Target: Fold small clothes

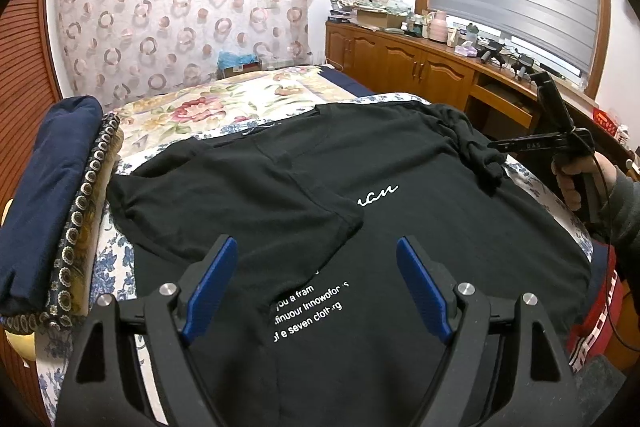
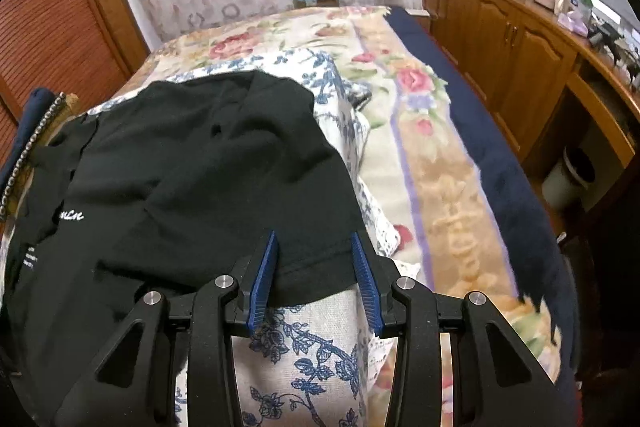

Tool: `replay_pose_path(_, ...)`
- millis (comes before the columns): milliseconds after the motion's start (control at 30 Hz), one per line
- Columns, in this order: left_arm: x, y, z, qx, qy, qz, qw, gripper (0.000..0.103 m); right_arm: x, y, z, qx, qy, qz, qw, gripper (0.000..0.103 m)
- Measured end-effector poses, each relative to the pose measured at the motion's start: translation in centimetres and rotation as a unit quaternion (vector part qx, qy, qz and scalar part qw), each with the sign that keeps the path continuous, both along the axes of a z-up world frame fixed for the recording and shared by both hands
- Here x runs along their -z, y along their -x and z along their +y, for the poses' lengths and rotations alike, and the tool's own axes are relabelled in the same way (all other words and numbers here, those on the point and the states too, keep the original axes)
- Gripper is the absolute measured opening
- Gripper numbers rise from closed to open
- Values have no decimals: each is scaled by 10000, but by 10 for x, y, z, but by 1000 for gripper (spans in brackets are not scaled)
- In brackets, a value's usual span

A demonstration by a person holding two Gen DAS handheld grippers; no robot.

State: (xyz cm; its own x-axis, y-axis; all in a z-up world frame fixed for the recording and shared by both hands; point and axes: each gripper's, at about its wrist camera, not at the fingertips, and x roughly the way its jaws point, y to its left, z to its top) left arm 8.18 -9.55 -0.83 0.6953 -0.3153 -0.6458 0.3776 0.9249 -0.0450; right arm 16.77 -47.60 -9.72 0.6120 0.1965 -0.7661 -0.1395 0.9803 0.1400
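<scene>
Tee (image 1: 400, 227), black with white print, lies spread on the bed (image 1: 224, 99), over a blue-flowered sheet (image 2: 312, 355), so it has a flat base to fold against. Its left sleeve (image 1: 248, 195) is already turned in over the chest, covering part of the script logo, which suggests the sides are being brought to the middle first. The right sleeve (image 2: 224, 163) is rumpled and partly lifted over the body.

Left claw (image 1: 316, 251) hangs above the lower chest with its blue pads wide apart, gripping nothing; it looks to be waiting, or ready to pin the cloth. Right claw (image 2: 314, 239) sits at the right sleeve's hem with its pads apart on either side of that edge; the cloth passes between them, but they do not look closed on it. From the left view this claw shows only side-on, near the bunched sleeve.

The likely next step is to pinch that hem and carry the sleeve inward to match the left one; the loose bunching could let it fold crooked.

A folded navy pile (image 1: 44, 195) sits at the left bed edge. A bin (image 2: 568, 175) stands on the floor under the cabinet; I cannot tell what is inside
</scene>
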Motion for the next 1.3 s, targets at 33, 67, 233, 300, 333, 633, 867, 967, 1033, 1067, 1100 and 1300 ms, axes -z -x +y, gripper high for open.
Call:
replay_pose_path(33, 0, 0, 0, -4, 5, 3, 10000, 82, 0, 1, 0, 1, -28, -2, 10000, 39)
replay_pose_path(67, 0, 0, 0, -8, 2, -1, 10000, 82, 0, 1, 0, -6, -37, -7, 10000, 39)
replay_pose_path(233, 1, 1, 0, -17, 17, -2, 10000, 82, -1, 5, -4, -28, -74, 87, 9999, 37)
replay_pose_path(300, 1, 0, 0, -8, 31, 4, 10000, 82, -2, 9, -3, -56, 2, 38, 10000, 34)
replay_pose_path(333, 1, 0, 0, -12, 15, 2, 10000, 82, -2, 9, -4, -68, 13, 22, 10000, 33)
replay_pose_path(633, 2, 1, 1, -26, 32, 11, 10000, 82, -15, 15, -1, -111, 352, -340, 9987, 1)
replay_pose_path(867, -1, 2, 8, -128, 81, -27, 9999, 82, -55, 21, 37, -591, 287, -894, 9938, 1)
replay_pose_path(967, -3, 2, 14, -195, 134, -42, 9997, 82, -74, 22, 69, -969, 272, -1097, 9889, 1)
replay_pose_path(1033, -4, 3, 17, -237, 158, -58, 9996, 82, -86, 20, 95, -1262, 260, -1210, 9843, 1)
replay_pose_path(1067, -4, 3, 18, -253, 171, -66, 9995, 82, -92, 19, 110, -1440, 212, -1248, 9815, 1)
replay_pose_path(1100, -5, 4, 19, -273, 182, -74, 9994, 82, -96, 17, 124, -1576, 179, -1272, 9791, 1)
replay_pose_path(1300, -4, 8, 27, -357, 227, -86, 9991, 82, -104, 0, 185, -2005, 4, -1259, 9716, 2)
